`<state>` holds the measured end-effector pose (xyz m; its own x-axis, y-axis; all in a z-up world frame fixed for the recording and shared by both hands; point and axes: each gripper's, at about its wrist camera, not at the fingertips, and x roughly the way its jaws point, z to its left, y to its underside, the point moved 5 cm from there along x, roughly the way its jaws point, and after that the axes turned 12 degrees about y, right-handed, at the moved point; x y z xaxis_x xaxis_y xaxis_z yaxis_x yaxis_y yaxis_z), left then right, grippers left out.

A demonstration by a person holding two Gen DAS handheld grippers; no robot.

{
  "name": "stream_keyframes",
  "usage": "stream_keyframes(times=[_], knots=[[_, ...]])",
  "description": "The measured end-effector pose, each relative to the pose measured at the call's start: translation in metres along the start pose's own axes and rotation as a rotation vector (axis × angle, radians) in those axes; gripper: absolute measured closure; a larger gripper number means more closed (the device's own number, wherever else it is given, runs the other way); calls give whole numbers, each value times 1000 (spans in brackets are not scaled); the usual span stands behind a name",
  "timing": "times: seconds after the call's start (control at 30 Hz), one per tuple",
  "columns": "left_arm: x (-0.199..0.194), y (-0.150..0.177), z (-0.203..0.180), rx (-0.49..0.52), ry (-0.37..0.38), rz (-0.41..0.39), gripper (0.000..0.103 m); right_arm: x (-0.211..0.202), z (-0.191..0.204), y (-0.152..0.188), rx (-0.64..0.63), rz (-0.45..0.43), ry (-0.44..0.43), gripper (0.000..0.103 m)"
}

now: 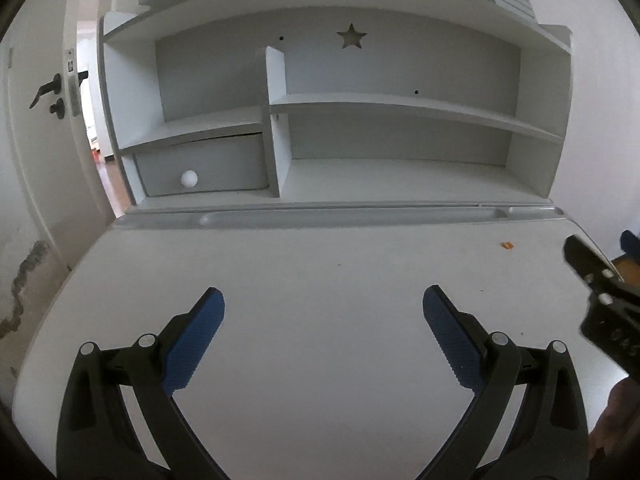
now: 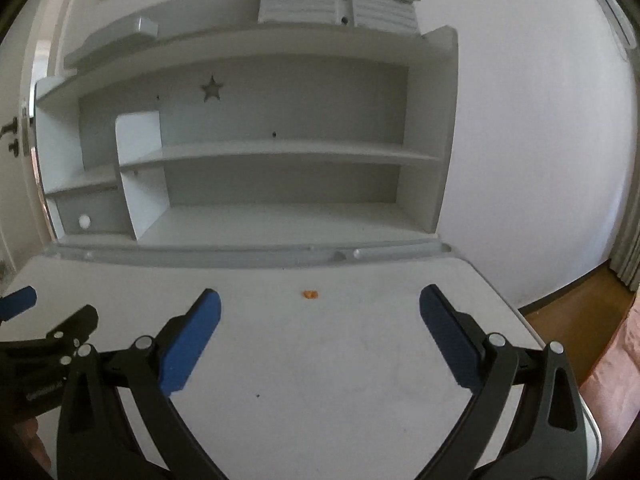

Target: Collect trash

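A tiny orange scrap (image 2: 310, 293) lies on the white desk top (image 2: 320, 360), straight ahead of my right gripper (image 2: 320, 300) and a short way beyond its fingertips. The same orange scrap (image 1: 507, 245) sits far right in the left wrist view. My left gripper (image 1: 323, 300) hovers open over bare desk (image 1: 320, 280), nothing between its blue pads. The right gripper is also open and empty. Its black body (image 1: 604, 300) shows at the right edge of the left wrist view. The left gripper's body (image 2: 48, 344) shows at the left edge of the right wrist view.
A white hutch with shelves (image 1: 392, 108), a star cut-out (image 1: 351, 36) and a small drawer with a round knob (image 1: 189, 179) stands at the back of the desk. A groove (image 1: 340, 218) runs along its base. An open door (image 1: 48, 92) is on the left; wooden floor (image 2: 568, 304) on the right.
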<state>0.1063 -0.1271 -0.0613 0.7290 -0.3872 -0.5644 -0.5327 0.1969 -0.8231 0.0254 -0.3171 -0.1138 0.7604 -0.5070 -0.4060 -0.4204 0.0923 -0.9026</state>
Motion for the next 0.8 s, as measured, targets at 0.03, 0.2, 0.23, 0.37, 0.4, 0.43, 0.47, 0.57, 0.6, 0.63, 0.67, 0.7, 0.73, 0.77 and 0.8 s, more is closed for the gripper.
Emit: stream_keyframes(times=[0.03, 0.2, 0.23, 0.37, 0.4, 0.43, 0.47, 0.57, 0.6, 0.63, 0.67, 0.7, 0.73, 0.77, 0.8], knots=[[0, 0, -1, 3, -5, -2, 7, 3, 4, 0, -21, 15, 5, 7], [2, -1, -5, 32, -7, 9, 7, 11, 14, 2, -87, 60, 36, 7], [1, -1, -6, 36, -10, 10, 7, 9, 13, 2, -79, 51, 38, 7], [3, 0, -9, 51, -2, 22, 7, 8, 8, 2, -49, 42, 41, 7], [5, 0, -9, 52, -3, 28, 7, 9, 6, 2, -39, 46, 44, 7], [6, 0, -9, 52, -2, 34, 7, 11, 4, 2, -30, 51, 43, 7], [7, 0, -9, 50, 1, 41, 7, 11, 3, 2, -25, 55, 41, 7], [10, 1, -10, 54, 2, 58, 7, 15, 0, 3, -9, 73, 31, 7], [10, 1, -10, 58, -1, 63, 7, 16, -1, 3, -8, 80, 27, 7], [11, 1, -11, 62, -3, 65, 7, 16, -1, 3, -8, 84, 24, 7], [11, 2, -12, 68, -4, 68, 7, 17, -1, 4, -8, 87, 23, 7], [11, 2, -12, 70, -5, 70, 7, 17, 0, 4, -9, 87, 22, 7], [12, 2, -12, 73, -7, 74, 7, 17, 0, 3, -9, 87, 22, 7], [12, 2, -12, 73, -10, 77, 7, 16, 1, 3, -13, 83, 23, 7], [12, 2, -11, 73, -10, 78, 7, 15, 1, 3, -15, 81, 24, 7]])
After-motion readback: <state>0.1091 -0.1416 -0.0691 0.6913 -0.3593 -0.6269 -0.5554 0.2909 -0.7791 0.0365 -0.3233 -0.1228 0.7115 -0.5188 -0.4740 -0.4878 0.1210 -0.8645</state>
